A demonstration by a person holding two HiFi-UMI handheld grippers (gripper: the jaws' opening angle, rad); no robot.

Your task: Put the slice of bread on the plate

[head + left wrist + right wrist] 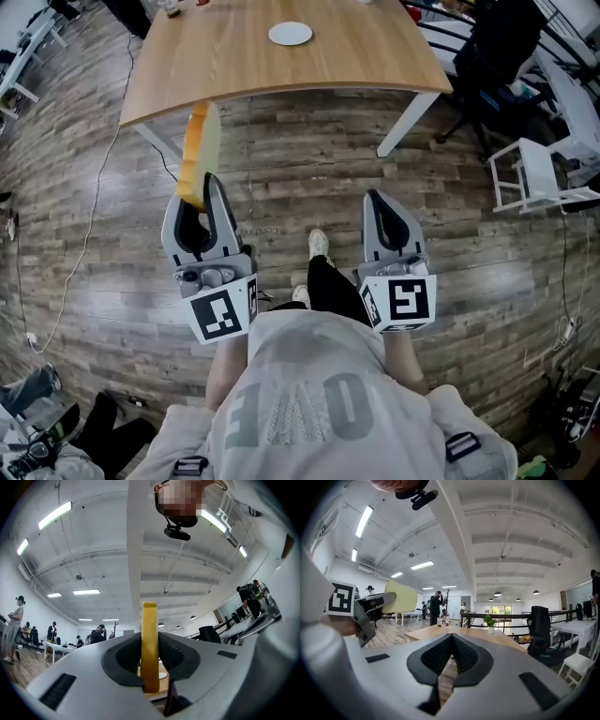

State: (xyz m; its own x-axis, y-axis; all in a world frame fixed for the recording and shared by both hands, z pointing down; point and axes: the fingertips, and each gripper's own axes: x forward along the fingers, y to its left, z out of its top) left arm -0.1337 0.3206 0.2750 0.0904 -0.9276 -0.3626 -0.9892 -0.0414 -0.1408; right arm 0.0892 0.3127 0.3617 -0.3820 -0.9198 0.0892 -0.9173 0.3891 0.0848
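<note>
A slice of bread (198, 150) with a yellow-brown crust stands upright, and my left gripper (200, 189) is shut on its lower edge, over the wood floor just short of the table's near edge. In the left gripper view the bread (150, 620) shows edge-on between the pads. A small white plate (291, 34) lies on the wooden table (356, 56), far ahead; it also peeks past the bread as the plate (163, 675). My right gripper (381, 199) is shut with nothing in it, level with the left one. From the right gripper view the bread (401, 597) shows at the left.
The table stands on white legs (404, 123). A black office chair (492, 56) and a white stand (534, 178) are at the right. Cables (75, 272) trail over the floor at the left. The person's feet (319, 246) are between the grippers. A potted plant (489, 620) stands on the table.
</note>
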